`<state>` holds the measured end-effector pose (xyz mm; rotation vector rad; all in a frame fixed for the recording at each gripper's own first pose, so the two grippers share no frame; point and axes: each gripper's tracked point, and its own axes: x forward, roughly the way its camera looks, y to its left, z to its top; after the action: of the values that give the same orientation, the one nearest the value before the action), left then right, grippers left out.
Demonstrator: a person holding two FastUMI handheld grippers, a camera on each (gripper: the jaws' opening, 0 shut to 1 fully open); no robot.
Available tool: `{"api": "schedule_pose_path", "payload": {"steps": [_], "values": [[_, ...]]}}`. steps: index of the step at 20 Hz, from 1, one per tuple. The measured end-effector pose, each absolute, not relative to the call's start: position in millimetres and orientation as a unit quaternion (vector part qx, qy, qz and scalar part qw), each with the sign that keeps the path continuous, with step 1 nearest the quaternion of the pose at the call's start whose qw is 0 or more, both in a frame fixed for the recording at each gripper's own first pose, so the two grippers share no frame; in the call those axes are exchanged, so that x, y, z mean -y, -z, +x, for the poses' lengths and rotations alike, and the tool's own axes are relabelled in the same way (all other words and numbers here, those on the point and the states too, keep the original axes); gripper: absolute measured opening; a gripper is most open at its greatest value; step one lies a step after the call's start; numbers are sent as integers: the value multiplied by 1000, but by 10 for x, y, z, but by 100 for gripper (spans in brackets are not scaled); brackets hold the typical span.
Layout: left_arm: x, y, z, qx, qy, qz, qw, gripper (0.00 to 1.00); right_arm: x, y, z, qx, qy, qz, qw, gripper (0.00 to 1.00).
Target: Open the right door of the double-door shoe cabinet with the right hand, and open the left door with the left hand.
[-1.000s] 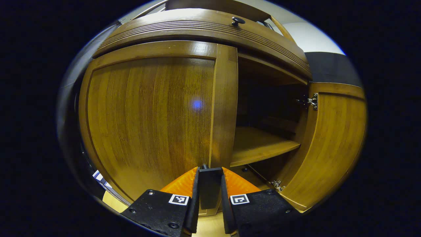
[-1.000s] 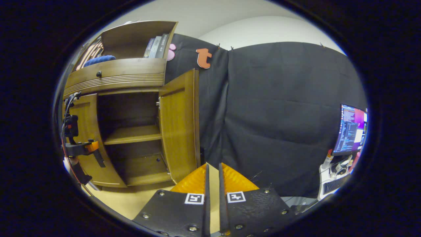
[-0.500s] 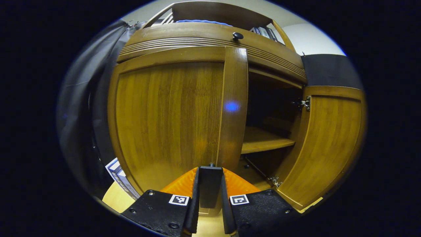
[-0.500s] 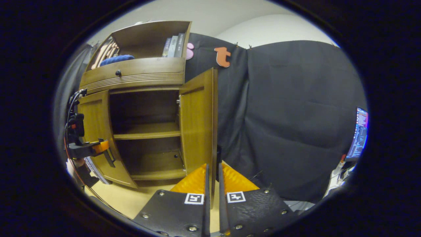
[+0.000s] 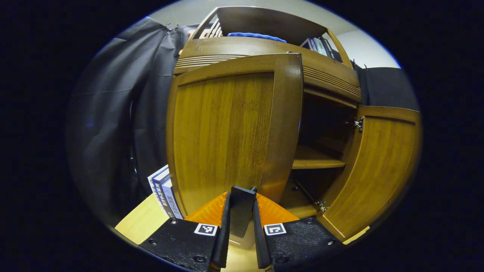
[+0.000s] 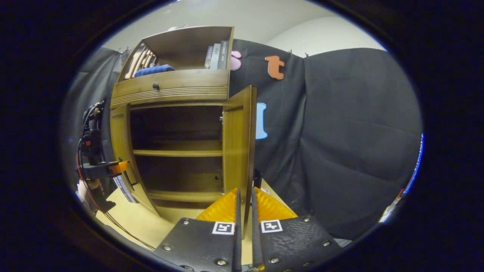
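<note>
Left door (image 5: 230,132) swung out before shoe cabinet (image 6: 170,90); right door (image 6: 238,147) open at right; books (image 5: 162,190) left of cabinet.

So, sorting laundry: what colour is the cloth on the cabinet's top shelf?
Blue cloth, clearest in the right gripper view.

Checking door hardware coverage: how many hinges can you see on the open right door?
2 on the right door in the left gripper view: an upper hinge near its top corner and a lower hinge near the bottom. More may be hidden.
</note>
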<state>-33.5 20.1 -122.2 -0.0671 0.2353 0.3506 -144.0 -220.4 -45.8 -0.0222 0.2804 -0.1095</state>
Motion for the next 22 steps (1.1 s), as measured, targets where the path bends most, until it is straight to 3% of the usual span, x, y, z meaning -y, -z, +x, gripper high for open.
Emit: {"api": "schedule_pose_path", "payload": {"steps": [3,9,14,16,18,19,22], "values": [[-252,1198,-499,-115,-191,-37,974,34,2139,467,-1400,-141,31,-6,989,11],[-288,1120,-794,-109,-206,-41,971,23,1949,524,-1285,-145,-11,1,989,11],[-354,1034,-985,-102,-236,-22,966,23,1829,621,-1258,-154,-38,6,987,11],[-654,1065,-1040,-108,-266,-5,958,17,1790,658,-1265,-157,-46,10,987,11],[-622,1009,-985,-98,-252,-54,961,2,1758,698,-1259,-161,-56,12,985,11],[-628,953,-964,-92,-250,-55,962,10,1752,713,-1258,-163,-58,9,985,11],[-562,963,-903,-95,-231,-31,968,10,1772,735,-1280,-165,-56,12,985,11]]}}
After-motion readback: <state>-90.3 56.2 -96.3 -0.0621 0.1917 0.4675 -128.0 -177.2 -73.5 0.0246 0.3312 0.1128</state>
